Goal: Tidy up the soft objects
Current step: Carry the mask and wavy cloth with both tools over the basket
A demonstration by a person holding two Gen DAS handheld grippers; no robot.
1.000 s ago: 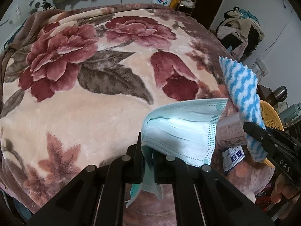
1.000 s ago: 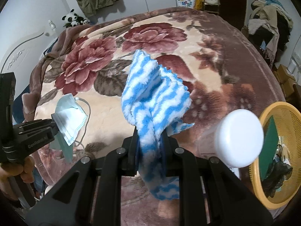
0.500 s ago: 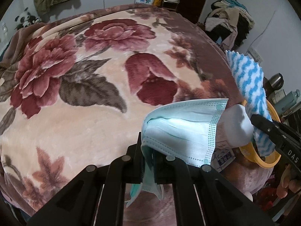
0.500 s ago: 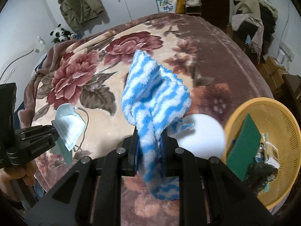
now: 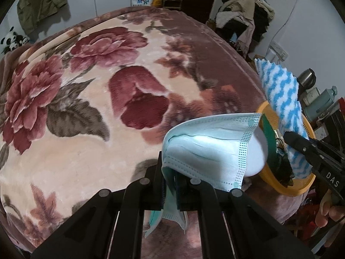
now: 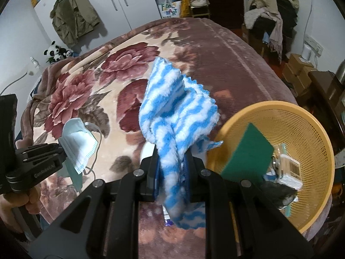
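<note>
My left gripper (image 5: 170, 185) is shut on a pale green face mask (image 5: 207, 149), held above the floral blanket; it also shows in the right wrist view (image 6: 77, 144). My right gripper (image 6: 172, 172) is shut on a blue-and-white striped cloth (image 6: 176, 116), held up just left of the yellow mesh basket (image 6: 301, 116). In the left wrist view the cloth (image 5: 280, 95) stands over the basket (image 5: 286, 190). A white bottle (image 5: 255, 153) lies by the basket, partly hidden behind the mask.
The basket holds a green sponge (image 6: 245, 153) and small packaged items (image 6: 286, 170). The floral blanket (image 5: 97, 86) covers the bed. Clothes are piled on a chair (image 6: 271, 10) at the back right. Boxes (image 6: 299, 69) stand right of the bed.
Both grippers have moved right toward the basket with their loads. The basket has come fully into the right wrist view and the white bottle is now hidden behind the cloth.
</note>
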